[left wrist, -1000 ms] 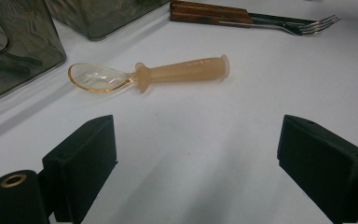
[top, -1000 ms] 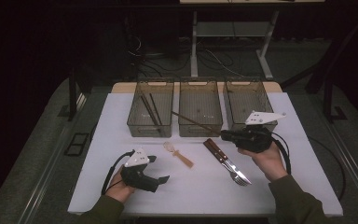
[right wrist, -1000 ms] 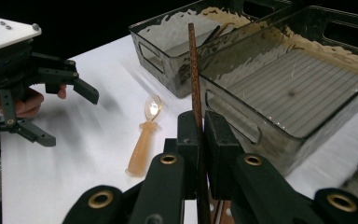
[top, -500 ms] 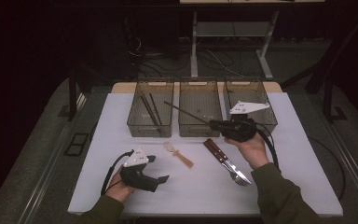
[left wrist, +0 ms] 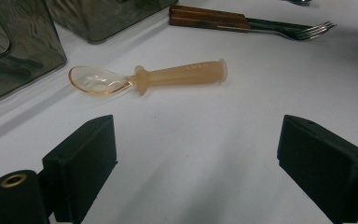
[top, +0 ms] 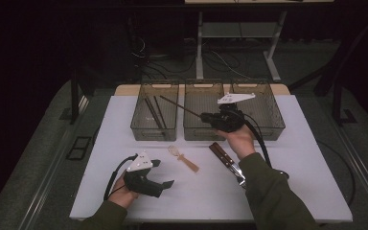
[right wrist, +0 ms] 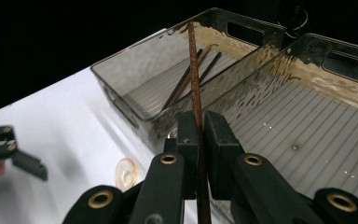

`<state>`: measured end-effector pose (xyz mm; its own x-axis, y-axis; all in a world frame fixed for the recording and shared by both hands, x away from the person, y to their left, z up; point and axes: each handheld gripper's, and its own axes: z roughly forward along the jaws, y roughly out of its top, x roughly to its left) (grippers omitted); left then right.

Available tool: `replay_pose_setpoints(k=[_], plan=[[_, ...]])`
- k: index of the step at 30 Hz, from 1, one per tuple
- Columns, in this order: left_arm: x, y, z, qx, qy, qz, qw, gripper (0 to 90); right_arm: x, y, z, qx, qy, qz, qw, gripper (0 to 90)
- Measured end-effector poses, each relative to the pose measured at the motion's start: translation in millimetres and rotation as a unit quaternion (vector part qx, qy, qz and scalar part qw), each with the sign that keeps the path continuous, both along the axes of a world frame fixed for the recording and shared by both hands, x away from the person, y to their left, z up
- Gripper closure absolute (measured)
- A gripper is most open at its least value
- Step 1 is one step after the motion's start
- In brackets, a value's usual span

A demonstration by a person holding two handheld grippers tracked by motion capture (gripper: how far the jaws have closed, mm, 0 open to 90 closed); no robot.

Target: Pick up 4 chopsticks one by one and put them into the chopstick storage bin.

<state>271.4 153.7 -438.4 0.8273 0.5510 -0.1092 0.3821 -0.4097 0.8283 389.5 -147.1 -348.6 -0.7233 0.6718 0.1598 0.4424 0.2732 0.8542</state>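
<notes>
One chopstick (right wrist: 195, 79) clamped in right gripper (right wrist: 199, 135) (lower end cut off); left gripper (left wrist: 196, 154) wide, empty

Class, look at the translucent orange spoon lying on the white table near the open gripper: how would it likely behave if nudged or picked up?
The spoon looks like light moulded plastic, so it would probably slide easily on the smooth table. Its round handle might roll a little, though the collars and bowl should check that. It looks stiff rather than floppy.
</notes>
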Motion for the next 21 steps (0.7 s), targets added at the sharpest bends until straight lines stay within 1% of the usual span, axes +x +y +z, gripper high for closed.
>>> replay_pose_setpoints(k=[2, 4, 8, 10, 12, 19, 21], plan=[[0.1, 0.3, 0.3, 0.0, 0.0, 0.0, 1.0, 10.3, 5.1, 4.9, 0.3, 0.001, 0.008, -0.007, 0.9999, 85.1], [0.0, -0.2, 0.0, -0.004, 0.0, 0.001, 1.0, 10.3, 10.3, 10.2, 0.4, -0.002, 0.008, -0.01, 0.9999, 85.1], [-0.1, -0.4, 0.1, -0.004, 0.0, -0.001, 1.0, 10.3, 18.7, 21.4, 1.5, -0.007, 0.013, -0.017, 0.9998, 85.1], [0.1, -0.3, 0.3, -0.004, -0.001, -0.002, 1.0, 10.3, 23.0, 26.7, 1.7, -0.012, 0.01, -0.018, 0.9997, 85.0], [0.1, -0.7, -0.1, -0.007, -0.002, -0.001, 1.0, 10.3, 26.5, 31.9, 2.2, -0.013, 0.016, -0.02, 0.9996, 85.0], [0.3, -0.5, 0.8, -0.004, -0.003, -0.003, 1.0, 10.3, 40.9, 50.2, 0.7, -0.017, 0.024, -0.032, 0.9991, 85.0], [0.3, -0.2, 0.9, -0.003, -0.003, -0.004, 1.0, 10.3, 45.3, 57.4, -0.2, -0.024, 0.026, -0.035, 0.9988, 85.0]])
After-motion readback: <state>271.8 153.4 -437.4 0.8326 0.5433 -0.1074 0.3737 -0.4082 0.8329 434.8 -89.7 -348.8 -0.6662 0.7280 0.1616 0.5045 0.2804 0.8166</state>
